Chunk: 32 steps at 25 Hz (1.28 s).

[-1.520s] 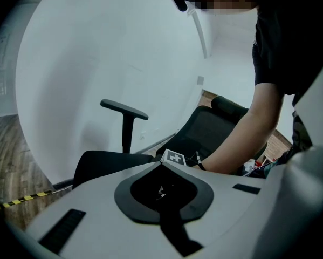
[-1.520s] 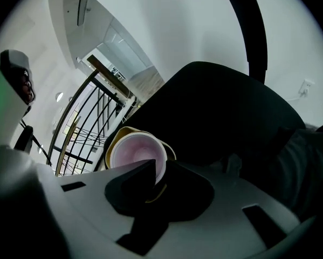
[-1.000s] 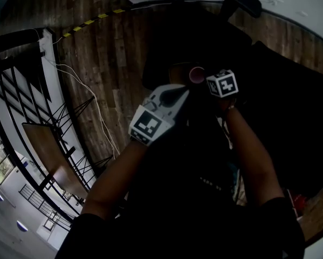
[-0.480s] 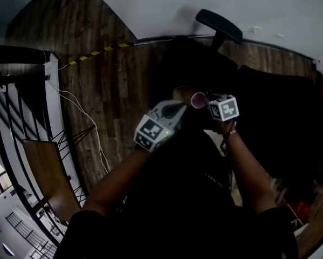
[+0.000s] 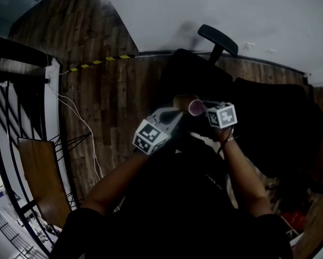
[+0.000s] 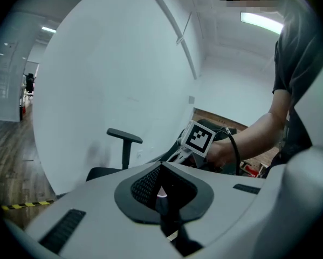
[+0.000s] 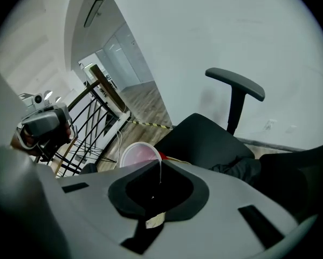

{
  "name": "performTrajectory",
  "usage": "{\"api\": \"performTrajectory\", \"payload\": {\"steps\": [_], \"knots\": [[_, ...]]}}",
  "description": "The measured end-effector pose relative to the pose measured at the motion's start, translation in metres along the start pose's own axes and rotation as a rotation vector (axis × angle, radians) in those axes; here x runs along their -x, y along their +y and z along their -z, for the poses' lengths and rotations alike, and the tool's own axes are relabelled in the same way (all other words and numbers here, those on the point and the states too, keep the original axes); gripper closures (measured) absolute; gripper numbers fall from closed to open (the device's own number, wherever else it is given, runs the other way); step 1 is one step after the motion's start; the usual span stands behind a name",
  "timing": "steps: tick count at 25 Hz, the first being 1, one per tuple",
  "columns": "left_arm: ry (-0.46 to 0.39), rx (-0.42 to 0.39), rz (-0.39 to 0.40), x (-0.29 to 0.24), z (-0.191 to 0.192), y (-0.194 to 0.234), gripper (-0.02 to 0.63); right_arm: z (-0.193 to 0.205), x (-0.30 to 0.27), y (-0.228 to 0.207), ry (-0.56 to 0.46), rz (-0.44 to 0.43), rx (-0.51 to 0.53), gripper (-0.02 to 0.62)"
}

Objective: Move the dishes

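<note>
Above the dark wood-plank floor point(image 5: 107, 90), in front of the person's body, both tools are held raised and close together, clear of any tabletop.

**Right tool point(image 7: 159, 181).** The jaws are pinched on the thin rim of the pink translucent plastic bowl point(image 7: 141, 156). The rest of the bowl projects beyond the jaw tips. The rim grip is judged to be the practical choice, since the thin wall is the only part that narrow jaws can close on. The bowl hangs in the air over the seat of the black office chair point(image 7: 204, 136) and touches no surface. This is judged to be the carrying stage of the move, with no set-down place yet in sight.

**Left tool point(image 6: 162, 196).** The jaws are pressed together, and no dish shows between them. It sits just beside the right tool and looks toward the right tool's marker cube. It is judged to be on standby, either ready to steady the bowl or free for the next dish.

**Unidentified item.** In the head view, a tan rounded shape point(image 5: 184, 100) lies just beside the bowl. What it is, and what holds it, cannot be told.

**Count.**
- Tools: 2.
- Pink bowls: 1.
- Office chairs: 1, with 1 armrest point(image 7: 235, 82) showing.
- Yellow-and-black floor tape strips point(image 5: 99, 62): 1.
- White cables point(image 5: 77, 115) on the floor: 1.
- Black metal railings point(image 5: 10, 117): 1, at the left edge.
</note>
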<state>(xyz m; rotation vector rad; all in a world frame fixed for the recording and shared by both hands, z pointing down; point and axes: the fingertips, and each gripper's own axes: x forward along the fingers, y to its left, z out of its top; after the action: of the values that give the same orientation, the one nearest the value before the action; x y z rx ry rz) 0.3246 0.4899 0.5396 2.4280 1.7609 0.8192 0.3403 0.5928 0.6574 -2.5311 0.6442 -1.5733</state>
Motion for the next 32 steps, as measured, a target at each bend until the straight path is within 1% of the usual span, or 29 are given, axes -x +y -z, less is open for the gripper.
{"api": "performTrajectory", "payload": {"steps": [2,5,10,13,16,18,22,26,29,32], "knots": [[-0.013,0.013,-0.053,0.008,0.0,-0.004,0.615,0.001,0.0,0.005,0.004,-0.023,0.028,0.575],[-0.02,0.046,-0.139,0.017,0.003,-0.011,0.615,-0.001,0.005,0.017,0.01,-0.077,0.098,0.575],[-0.043,0.07,-0.249,0.029,0.011,-0.036,0.615,0.007,0.014,0.032,0.03,-0.164,0.181,0.575],[-0.076,0.098,-0.318,0.044,0.012,-0.055,0.615,0.007,0.021,0.044,0.042,-0.212,0.244,0.575],[-0.095,0.097,-0.407,0.063,0.018,-0.07,0.615,0.001,0.025,0.057,0.042,-0.263,0.309,0.575],[-0.114,0.127,-0.474,0.079,0.027,-0.077,0.615,0.001,0.025,0.07,0.049,-0.294,0.346,0.575],[-0.143,0.186,-0.597,0.117,0.051,-0.094,0.615,0.001,0.022,0.111,0.061,-0.363,0.423,0.575],[-0.182,0.223,-0.715,0.157,0.07,-0.099,0.615,-0.003,0.013,0.162,0.07,-0.434,0.518,0.575],[-0.214,0.252,-0.786,0.186,0.087,-0.108,0.615,0.002,0.008,0.205,0.084,-0.478,0.585,0.575],[-0.235,0.271,-0.837,0.215,0.103,-0.117,0.615,0.01,0.005,0.247,0.096,-0.512,0.637,0.575]]}}
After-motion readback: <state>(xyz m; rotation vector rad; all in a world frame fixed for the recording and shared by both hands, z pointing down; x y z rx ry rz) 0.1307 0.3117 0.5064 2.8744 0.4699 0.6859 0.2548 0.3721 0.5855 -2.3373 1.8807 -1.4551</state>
